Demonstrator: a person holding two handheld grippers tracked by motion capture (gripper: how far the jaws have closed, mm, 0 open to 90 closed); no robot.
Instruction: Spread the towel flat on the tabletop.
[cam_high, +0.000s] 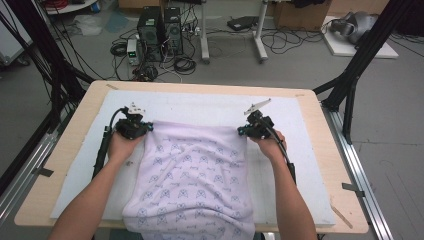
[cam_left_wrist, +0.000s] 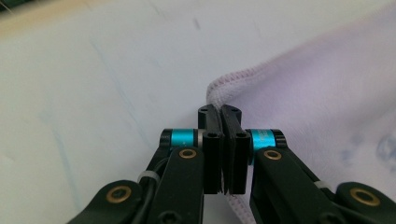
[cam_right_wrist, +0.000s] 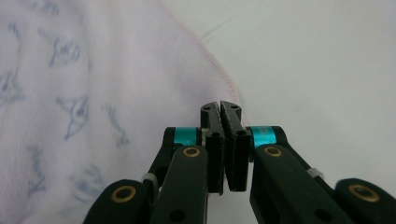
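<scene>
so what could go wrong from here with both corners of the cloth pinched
1. Both grips are thin: the left gripper and right gripper are each shut on just the hemmed edge of the cloth, so a corner might slip out if pulled.
2. The cloth's near end hangs over the table edge; lifting could let it drag or slide off.
3. Uneven pulling may deepen the wrinkles across its middle.

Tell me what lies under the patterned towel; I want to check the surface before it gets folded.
The towel lies on a white mat covering the wooden table. Anything beneath its middle is covered.
</scene>
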